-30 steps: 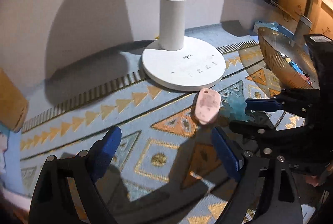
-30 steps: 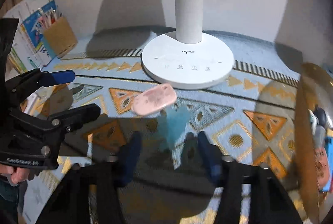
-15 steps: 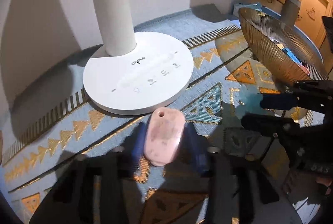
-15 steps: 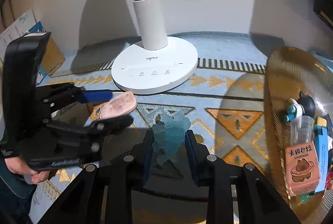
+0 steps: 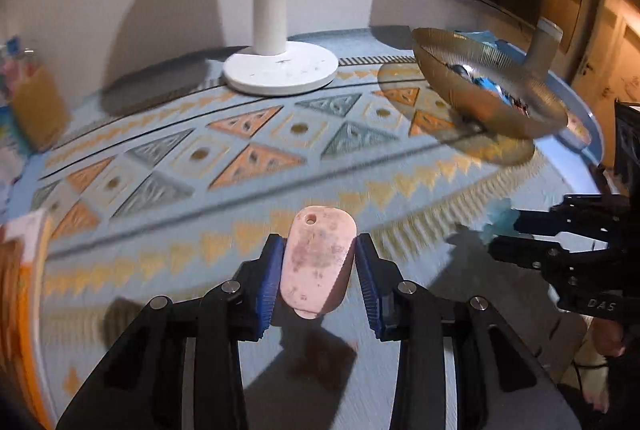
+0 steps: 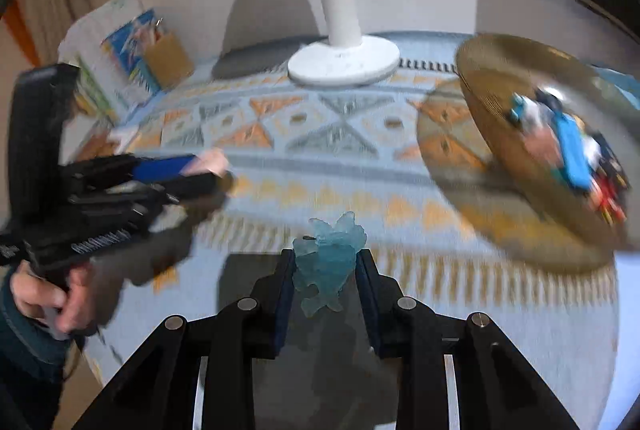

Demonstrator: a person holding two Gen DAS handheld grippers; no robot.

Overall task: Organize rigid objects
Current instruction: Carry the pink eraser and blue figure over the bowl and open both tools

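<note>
Carry step | left gripper (image 5: 316, 272) clamped on pink tag (image 5: 318, 262), aloft | right gripper (image 6: 326, 272) pinching blue figurine (image 6: 329, 262) | next: over gold bowl (image 6: 492, 70), release; blur, probably both lifted

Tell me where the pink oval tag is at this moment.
In the left wrist view the pink oval tag sits low in the centre, clamped between the left gripper's blue fingers, lifted above the patterned cloth.
</note>
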